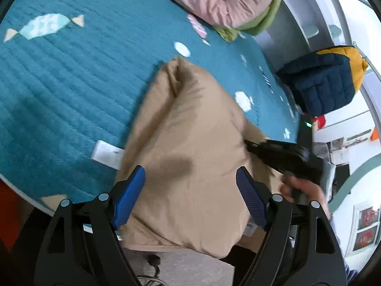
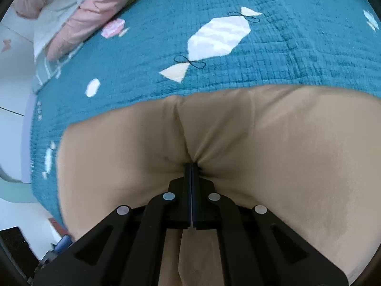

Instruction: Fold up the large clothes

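Teal quilted bedspread fills both views, and on its near edge lies the tan garment, its long axis running away from me toward the pink bedding. My right gripper is clamped on a pinch of its near hem; my left gripper hangs spread wide above the cloth, gripping nothing, so it's nearer the free side.

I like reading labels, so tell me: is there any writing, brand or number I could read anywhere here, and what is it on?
None can be read.
White tag beside the tan garment: print too blurred.
White stitched marks on the teal quilt: too small to read.
Small label at the garment's edge: blurred.
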